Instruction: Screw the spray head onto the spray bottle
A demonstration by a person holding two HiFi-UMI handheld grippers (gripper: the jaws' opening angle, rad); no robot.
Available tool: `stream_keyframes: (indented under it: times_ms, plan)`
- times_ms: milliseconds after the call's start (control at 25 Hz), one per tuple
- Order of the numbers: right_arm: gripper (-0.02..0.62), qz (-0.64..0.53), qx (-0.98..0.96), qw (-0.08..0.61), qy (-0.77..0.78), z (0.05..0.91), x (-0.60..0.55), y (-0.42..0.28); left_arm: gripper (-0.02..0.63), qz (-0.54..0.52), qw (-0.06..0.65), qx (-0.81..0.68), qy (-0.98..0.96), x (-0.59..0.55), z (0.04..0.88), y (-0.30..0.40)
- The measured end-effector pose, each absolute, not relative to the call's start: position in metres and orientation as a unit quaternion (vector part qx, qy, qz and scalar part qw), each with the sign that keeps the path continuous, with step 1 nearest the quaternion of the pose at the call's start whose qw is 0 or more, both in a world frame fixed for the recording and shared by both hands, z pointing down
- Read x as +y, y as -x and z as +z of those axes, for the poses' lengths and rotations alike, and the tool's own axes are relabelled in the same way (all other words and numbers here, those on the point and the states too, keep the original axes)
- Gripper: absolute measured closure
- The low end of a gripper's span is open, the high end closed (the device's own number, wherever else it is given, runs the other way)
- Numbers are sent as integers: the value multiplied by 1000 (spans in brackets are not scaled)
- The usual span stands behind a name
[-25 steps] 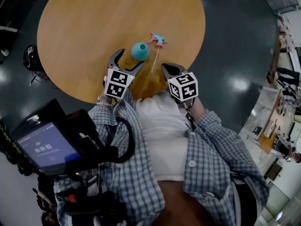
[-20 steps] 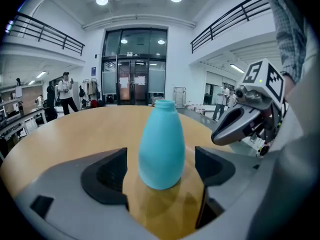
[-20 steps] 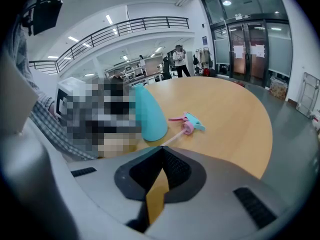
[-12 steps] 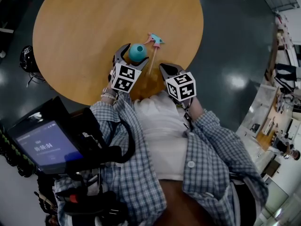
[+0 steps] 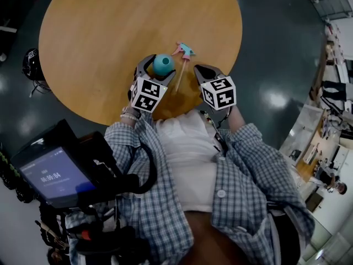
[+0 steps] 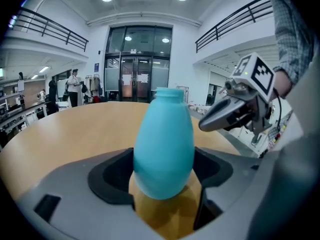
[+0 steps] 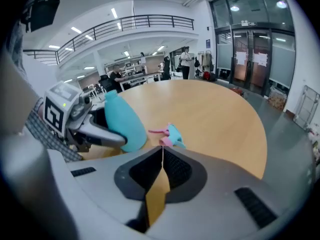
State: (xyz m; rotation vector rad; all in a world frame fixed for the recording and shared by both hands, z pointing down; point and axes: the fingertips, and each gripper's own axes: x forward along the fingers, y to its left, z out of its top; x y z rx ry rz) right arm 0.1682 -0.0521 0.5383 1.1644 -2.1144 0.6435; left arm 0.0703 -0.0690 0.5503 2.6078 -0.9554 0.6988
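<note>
Jaws of left gripper (image 5: 156,70) just closed a little round spray bottle (image 6: 164,139); its bulge hides pad contact. Head view: that gripper covers the bottle's base, spray head (image 5: 183,49) too small for detail, table (image 5: 99,26) far edge cropped.

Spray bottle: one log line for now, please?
left gripper: jaws just closing around spray bottle, grip unclear | right gripper: shut, empty | spray head: on table

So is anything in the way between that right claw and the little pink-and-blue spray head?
Nothing visible is. The shut right claw points straight at the spray head, which lies on bare wooden table just ahead of it; the teal spray bottle stands off to the left.
</note>
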Motion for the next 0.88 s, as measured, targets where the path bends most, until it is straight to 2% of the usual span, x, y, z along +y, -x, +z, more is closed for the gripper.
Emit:
stream_keyframes:
  times_ms: [120, 200, 320, 480, 880]
  plan:
    - [578, 260, -815, 287, -431, 528, -82, -168, 227, 242, 137, -327, -903, -68, 549, -71]
    - [496, 278, -816, 286, -419, 528, -98, -166, 227, 243, 137, -326, -903, -67, 549, -70]
    - [428, 318, -809, 275, -411, 530, -119, -165, 227, 244, 137, -325, -904, -66, 548, -70]
    - [420, 345, -808, 291, -380, 544, -135, -156, 227, 244, 137, -325, -904, -64, 549, -69]
    - [419, 323, -805, 407, -286, 585, -128, -135, 227, 243, 139, -332, -901, -59, 550, -66]
